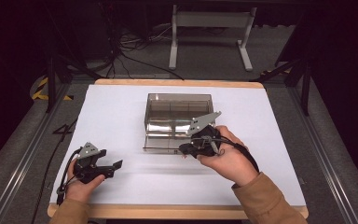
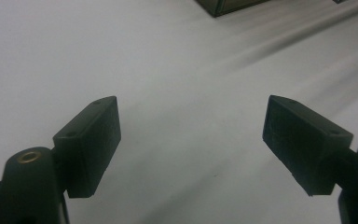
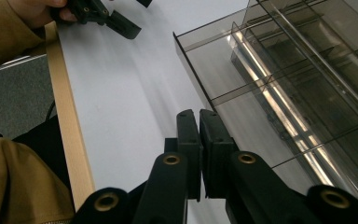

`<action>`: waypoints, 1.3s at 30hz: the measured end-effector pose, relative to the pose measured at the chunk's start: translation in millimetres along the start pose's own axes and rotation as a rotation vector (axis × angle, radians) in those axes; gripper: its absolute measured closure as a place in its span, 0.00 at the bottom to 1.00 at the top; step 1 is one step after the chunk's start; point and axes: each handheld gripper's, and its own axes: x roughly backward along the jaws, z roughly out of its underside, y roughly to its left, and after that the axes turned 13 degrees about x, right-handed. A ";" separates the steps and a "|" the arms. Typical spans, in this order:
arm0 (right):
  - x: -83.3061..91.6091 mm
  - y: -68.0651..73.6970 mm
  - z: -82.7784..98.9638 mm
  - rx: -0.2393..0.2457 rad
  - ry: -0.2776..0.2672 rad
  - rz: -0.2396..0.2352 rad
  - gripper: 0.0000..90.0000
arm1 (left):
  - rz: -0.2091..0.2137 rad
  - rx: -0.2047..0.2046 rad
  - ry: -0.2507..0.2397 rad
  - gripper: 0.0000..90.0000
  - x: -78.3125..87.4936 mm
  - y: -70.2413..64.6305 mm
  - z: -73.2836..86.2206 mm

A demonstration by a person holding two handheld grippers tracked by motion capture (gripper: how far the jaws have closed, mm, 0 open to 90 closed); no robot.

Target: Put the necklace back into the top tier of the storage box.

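Note:
A smoky clear plastic organiser box (image 1: 179,105) stands in the middle of the white table, its divided drawer (image 1: 163,143) pulled out toward me. My right gripper (image 1: 184,150) hovers at the drawer's front right corner, pointing left. In the right gripper view its jaws (image 3: 198,116) are shut with nothing between them, and the drawer's compartments (image 3: 270,88) lie just to their right. My left gripper (image 1: 113,168) rests low at the table's front left, well away from the box. Its jaws (image 2: 193,140) stand wide open over bare table.
The table's wooden front edge (image 3: 67,121) runs close beside the right gripper. A corner of the box (image 2: 228,5) shows at the top of the left gripper view. Metal rails flank the table, and a white stand and cables sit on the floor behind it.

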 end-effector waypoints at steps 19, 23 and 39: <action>5.1 -13.7 -3.4 -0.029 -0.075 0.080 0.98 | -0.004 -0.001 0.001 0.22 0.0 0.2 0.1; 3.7 -17.6 -3.2 -0.035 -0.078 0.091 0.98 | -0.005 -0.001 0.001 0.22 0.1 0.2 0.1; -13.1 -31.0 -0.3 -0.052 -0.062 0.104 0.98 | -0.005 -0.002 0.001 0.22 0.3 0.3 0.1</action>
